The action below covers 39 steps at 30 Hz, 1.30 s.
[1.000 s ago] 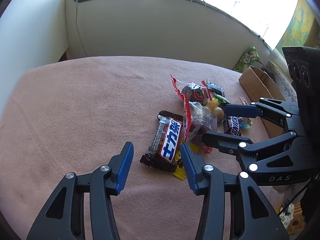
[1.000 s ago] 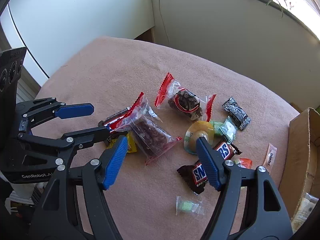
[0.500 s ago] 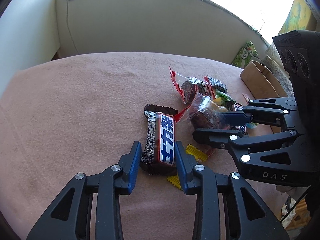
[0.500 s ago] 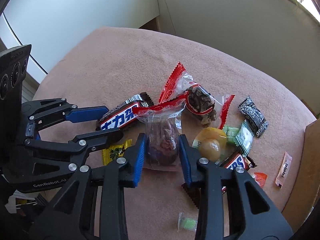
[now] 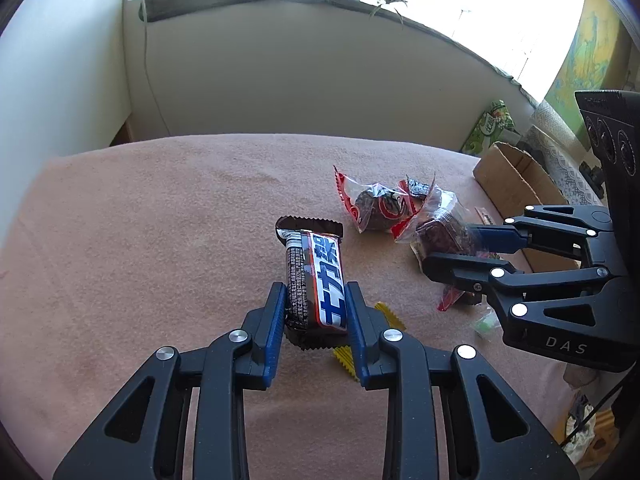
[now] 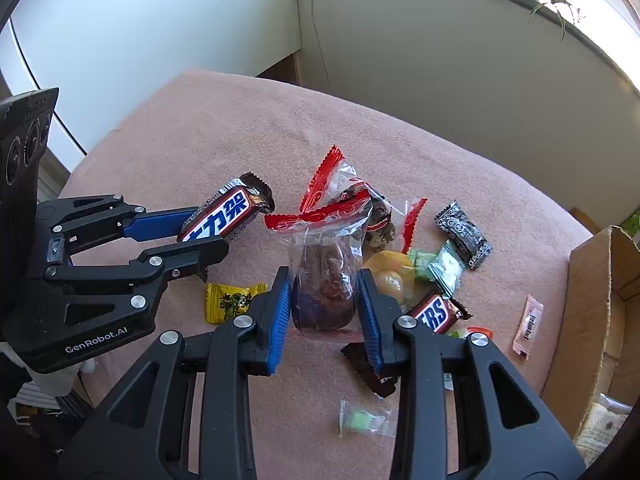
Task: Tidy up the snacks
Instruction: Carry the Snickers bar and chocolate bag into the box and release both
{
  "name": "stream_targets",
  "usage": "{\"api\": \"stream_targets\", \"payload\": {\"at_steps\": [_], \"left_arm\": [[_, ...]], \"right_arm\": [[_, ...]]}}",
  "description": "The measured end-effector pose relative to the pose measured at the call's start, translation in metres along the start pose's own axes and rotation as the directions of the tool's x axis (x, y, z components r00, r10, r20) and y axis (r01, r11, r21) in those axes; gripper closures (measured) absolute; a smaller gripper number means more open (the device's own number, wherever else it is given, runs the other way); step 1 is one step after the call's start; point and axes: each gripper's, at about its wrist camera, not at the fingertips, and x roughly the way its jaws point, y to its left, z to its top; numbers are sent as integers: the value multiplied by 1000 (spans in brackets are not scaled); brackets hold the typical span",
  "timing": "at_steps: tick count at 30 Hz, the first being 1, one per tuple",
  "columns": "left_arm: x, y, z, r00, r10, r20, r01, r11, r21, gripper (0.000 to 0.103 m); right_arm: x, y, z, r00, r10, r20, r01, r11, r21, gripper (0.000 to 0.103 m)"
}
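My left gripper [image 5: 316,308] is shut on a Snickers bar with Chinese lettering [image 5: 316,280] and holds it lifted above the pink cloth; the gripper and the bar [image 6: 228,216] also show at the left of the right wrist view. My right gripper [image 6: 324,300] is shut on a clear red-edged bag of dark dried fruit [image 6: 326,276] and holds it up; this bag [image 5: 440,232] shows in the left wrist view too. A second red-edged bag [image 5: 376,208] lies on the cloth behind.
On the pink cloth [image 6: 224,136] lie a yellow candy [image 6: 230,300], a small Snickers [image 6: 434,314], a yellow jelly cup [image 6: 388,276], green candies [image 6: 444,270], a black packet [image 6: 464,230] and a pink sachet [image 6: 528,326]. A cardboard box [image 6: 596,304] stands at the right.
Both grippers closed on their snacks and lifted them off the cloth: the left on the Snickers bar, the right on the dried fruit bag.
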Motion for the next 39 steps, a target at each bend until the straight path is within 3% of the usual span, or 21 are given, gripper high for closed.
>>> {"api": "stream_targets", "payload": {"at_steps": [11, 20, 39], "left_arm": [[-26, -28, 14, 997, -50, 64, 48, 998, 40, 75], [-19, -77, 35, 989, -122, 88, 113, 988, 101, 75], [17, -185, 61, 961, -272, 53, 255, 942, 218, 75]], "right_arm": [[-55, -36, -8, 996, -73, 60, 72, 997, 24, 69], [-86, -75, -19, 987, -136, 88, 130, 989, 68, 70], [-104, -220, -40, 968, -244, 60, 217, 932, 290, 70]]}}
